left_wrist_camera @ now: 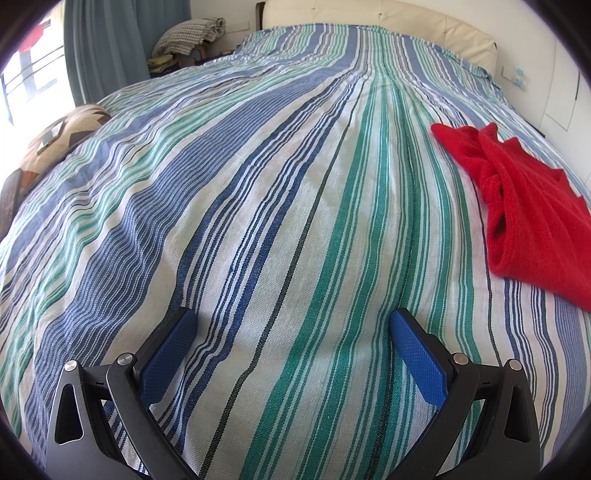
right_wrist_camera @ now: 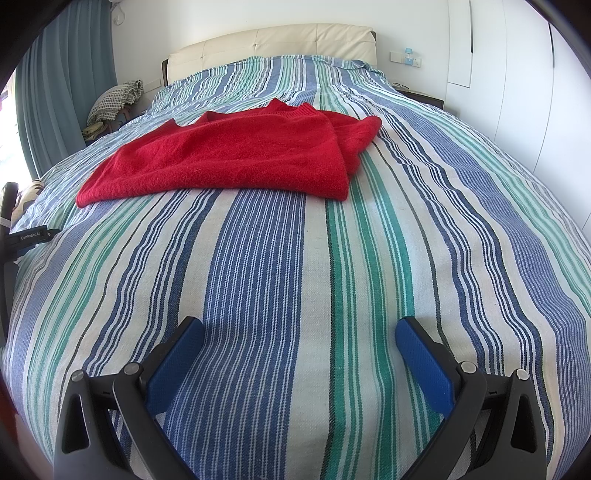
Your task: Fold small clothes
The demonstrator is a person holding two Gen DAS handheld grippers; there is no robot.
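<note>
The left gripper (left_wrist_camera: 291, 325) and right gripper (right_wrist_camera: 299, 332) both hold their blue fingers (right_wrist_camera: 173, 369) spread wide, gripping nothing, above the striped bedspread (right_wrist_camera: 258, 277). The folded red sweater (right_wrist_camera: 236, 158) lies on the bedspread, well ahead of the right gripper, toward the headboard (right_wrist_camera: 273, 42).

Striped bed (right_wrist_camera: 258, 295) fills the room; cream headboard (right_wrist_camera: 273, 40) at 12 o'clock, blue curtain (right_wrist_camera: 62, 92) at 10, white wall (right_wrist_camera: 417, 22) behind.
</note>
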